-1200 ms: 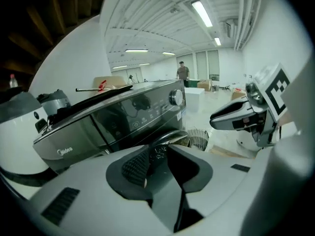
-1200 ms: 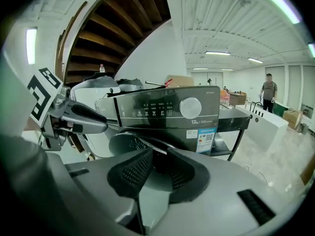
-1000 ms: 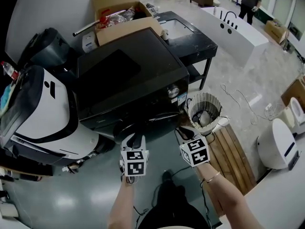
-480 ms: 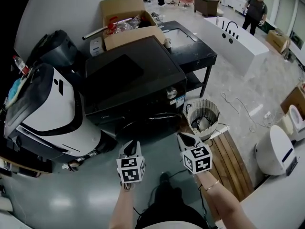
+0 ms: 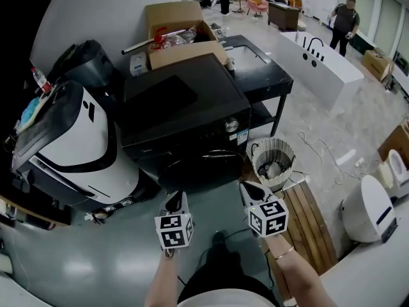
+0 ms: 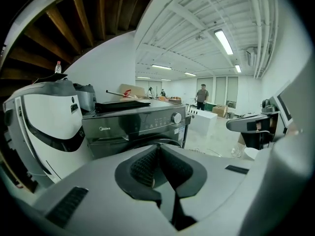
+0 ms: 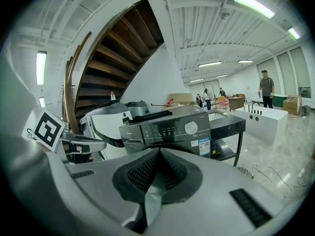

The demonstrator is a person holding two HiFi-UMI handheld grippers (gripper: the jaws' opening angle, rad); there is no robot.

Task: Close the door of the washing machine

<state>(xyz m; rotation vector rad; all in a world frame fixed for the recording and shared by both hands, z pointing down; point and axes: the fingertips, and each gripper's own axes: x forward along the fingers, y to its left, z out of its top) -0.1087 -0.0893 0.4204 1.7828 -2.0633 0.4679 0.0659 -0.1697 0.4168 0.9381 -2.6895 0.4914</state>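
Washing machine [image 5: 185, 117] door [image 5: 203, 170]: shut against the dark front, low at centre.
Left gripper [image 5: 177, 197] and right gripper [image 5: 245, 187] are held clear of the door edge, over open floor [image 5: 108, 261]. Both pairs of jaws have just been pressed together, empty. Both grippers have been drawn back from the door since the earlier frame.

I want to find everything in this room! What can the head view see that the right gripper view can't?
Only the head view shows the round dark door low on the machine's front and the brown wooden slat board on the floor. Only the right gripper view shows the brown wooden staircase overhead and the long ceiling lights. Both show the black front-loading washing machine and a person in dark clothes standing far back.
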